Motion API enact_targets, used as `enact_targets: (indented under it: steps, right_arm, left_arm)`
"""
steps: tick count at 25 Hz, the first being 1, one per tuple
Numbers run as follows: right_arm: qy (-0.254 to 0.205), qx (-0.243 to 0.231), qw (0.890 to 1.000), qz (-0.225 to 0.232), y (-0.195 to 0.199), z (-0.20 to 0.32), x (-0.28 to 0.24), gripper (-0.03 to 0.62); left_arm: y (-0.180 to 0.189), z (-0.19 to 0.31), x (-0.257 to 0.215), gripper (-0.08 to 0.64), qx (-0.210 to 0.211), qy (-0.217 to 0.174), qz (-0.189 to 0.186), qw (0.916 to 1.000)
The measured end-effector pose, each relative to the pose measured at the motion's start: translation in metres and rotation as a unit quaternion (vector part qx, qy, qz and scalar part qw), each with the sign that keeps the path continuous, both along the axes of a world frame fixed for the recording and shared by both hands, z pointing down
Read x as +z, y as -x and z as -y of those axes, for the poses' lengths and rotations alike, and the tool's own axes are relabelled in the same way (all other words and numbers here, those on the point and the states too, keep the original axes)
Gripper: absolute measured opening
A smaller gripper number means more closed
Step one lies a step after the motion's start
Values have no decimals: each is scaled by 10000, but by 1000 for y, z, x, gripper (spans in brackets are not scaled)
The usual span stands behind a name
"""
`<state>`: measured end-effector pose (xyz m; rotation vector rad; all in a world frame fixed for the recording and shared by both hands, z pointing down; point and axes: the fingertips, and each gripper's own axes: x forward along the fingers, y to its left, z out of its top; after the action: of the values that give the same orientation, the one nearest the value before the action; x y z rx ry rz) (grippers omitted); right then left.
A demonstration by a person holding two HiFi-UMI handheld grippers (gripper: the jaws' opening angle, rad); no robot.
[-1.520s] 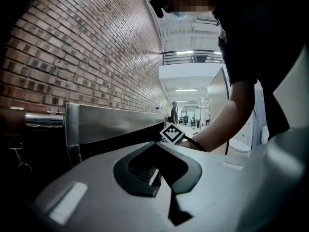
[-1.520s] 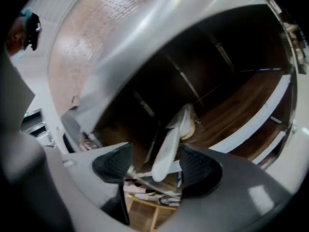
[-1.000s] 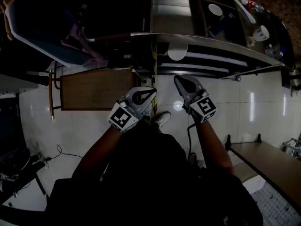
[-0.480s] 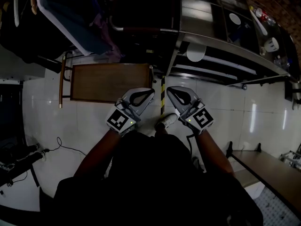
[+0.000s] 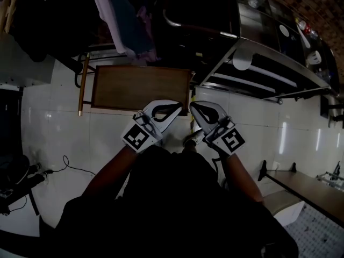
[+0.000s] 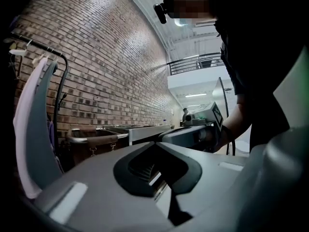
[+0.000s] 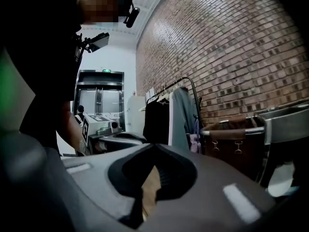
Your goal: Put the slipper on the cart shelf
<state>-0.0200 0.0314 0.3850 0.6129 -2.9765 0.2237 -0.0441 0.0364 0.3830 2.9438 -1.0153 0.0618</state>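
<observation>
Jaws closed and empty, the left gripper [image 5: 175,108] and right gripper [image 5: 194,106] hung side by side, the steel cart [image 5: 269,63] at two o'clock and no slipper in view, where hunting in the gloom could knock the wooden table [image 5: 140,87] at twelve o'clock.

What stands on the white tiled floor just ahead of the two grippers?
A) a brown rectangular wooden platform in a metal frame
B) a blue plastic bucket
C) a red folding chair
A: in the head view, the brown rectangular wooden platform lies just beyond the tips of the left gripper and right gripper.
</observation>
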Motion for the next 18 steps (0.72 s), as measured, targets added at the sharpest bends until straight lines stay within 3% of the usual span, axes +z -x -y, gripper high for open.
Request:
enact_targets:
  steps: [9, 18]
  right_arm:
    - [-69, 215, 9997, 28, 77, -53, -16, 2]
    - [-40, 264, 9996, -11, 103, -68, -22, 2]
  left_arm:
    - [70, -53, -7, 3, 278, 21, -126, 9995]
    - [97, -66, -17, 3, 221, 6, -225, 9995]
